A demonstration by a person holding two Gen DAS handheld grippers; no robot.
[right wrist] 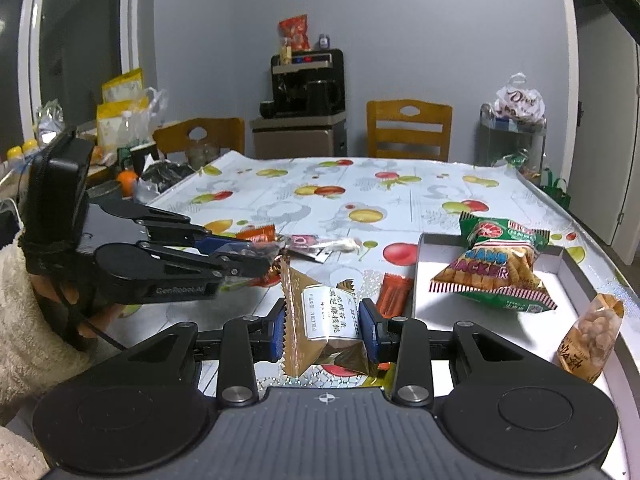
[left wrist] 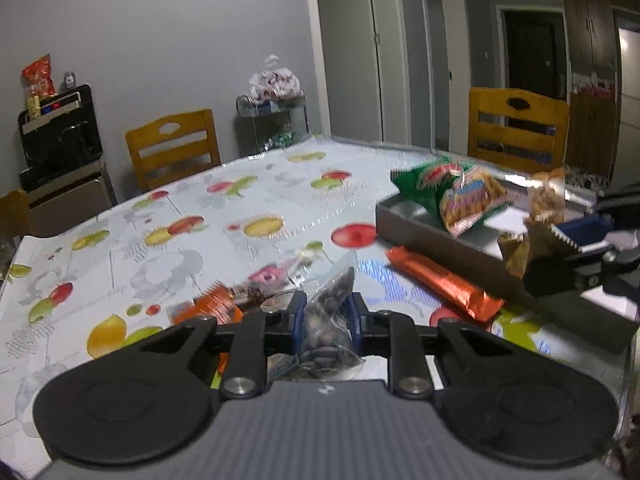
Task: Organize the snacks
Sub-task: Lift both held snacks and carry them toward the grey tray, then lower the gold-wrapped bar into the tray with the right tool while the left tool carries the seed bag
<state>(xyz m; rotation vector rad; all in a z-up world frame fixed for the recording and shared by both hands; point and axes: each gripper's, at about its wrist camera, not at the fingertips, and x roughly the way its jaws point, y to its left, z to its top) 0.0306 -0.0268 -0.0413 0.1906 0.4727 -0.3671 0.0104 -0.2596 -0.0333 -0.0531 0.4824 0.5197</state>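
2 grippers grip snacks: left gripper (left wrist: 328, 320), low center, pinches a clear dark-filled packet (left wrist: 330, 312); right gripper (right wrist: 322, 330) clamps a gold packet (right wrist: 320, 320) beside the tray's (right wrist: 416, 276) left rim. Upper-left tablecloth (left wrist: 120, 208) lies bare.

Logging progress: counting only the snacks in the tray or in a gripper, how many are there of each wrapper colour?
Green cracker bag: 1
Clear peanut packet: 1
Gold packet, right gripper: 1
Clear dark-filled packet, left gripper: 1
Total: 4
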